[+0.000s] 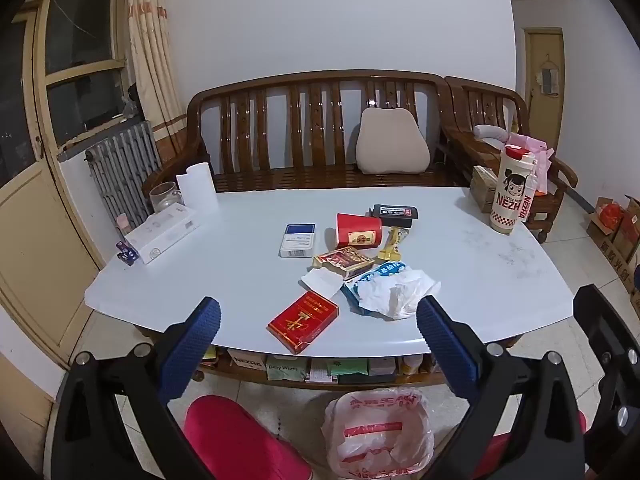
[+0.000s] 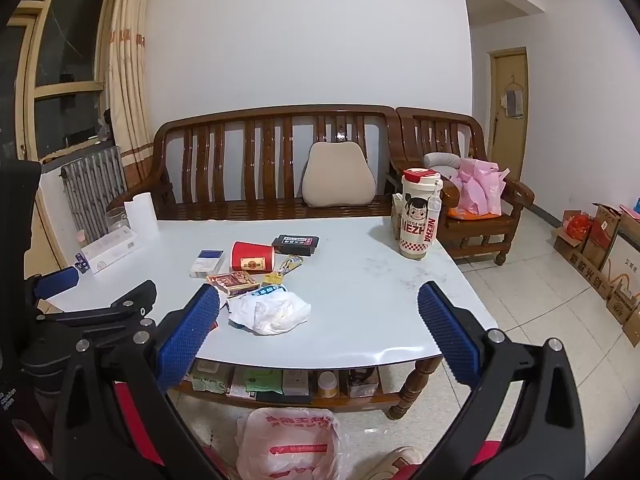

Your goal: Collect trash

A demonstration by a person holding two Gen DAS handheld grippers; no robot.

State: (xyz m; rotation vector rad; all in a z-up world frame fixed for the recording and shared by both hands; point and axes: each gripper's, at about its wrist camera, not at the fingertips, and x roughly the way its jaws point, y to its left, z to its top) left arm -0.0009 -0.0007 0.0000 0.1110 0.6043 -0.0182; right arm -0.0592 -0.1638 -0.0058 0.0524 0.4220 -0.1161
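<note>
Trash lies in a heap mid-table: a crumpled white tissue [image 1: 394, 292] [image 2: 270, 310] over a blue wrapper [image 1: 380, 272], a red cigarette pack [image 1: 303, 320] at the near edge, a patterned red box [image 1: 344, 261] [image 2: 236, 282], a tipped red paper cup [image 1: 358, 230] [image 2: 252, 257], a yellow wrapper [image 1: 394, 244], a blue-white pack [image 1: 298, 240] [image 2: 208, 263] and a black box [image 1: 394, 216] [image 2: 296, 245]. A bin lined with a plastic bag [image 1: 378, 436] [image 2: 288, 446] stands on the floor below. My left gripper [image 1: 318, 342] and right gripper [image 2: 318, 330] hover open before the table edge, holding nothing.
A white table [image 1: 500, 300] carries a tall Nezha tumbler [image 1: 512, 192] [image 2: 418, 216], a paper roll [image 1: 198, 190], a glass jar [image 1: 164, 196] and a white box [image 1: 164, 232]. A wooden bench [image 1: 320, 128] stands behind. Boxes line the right floor [image 2: 600, 256]. Red-clad knees [image 1: 240, 440] sit below.
</note>
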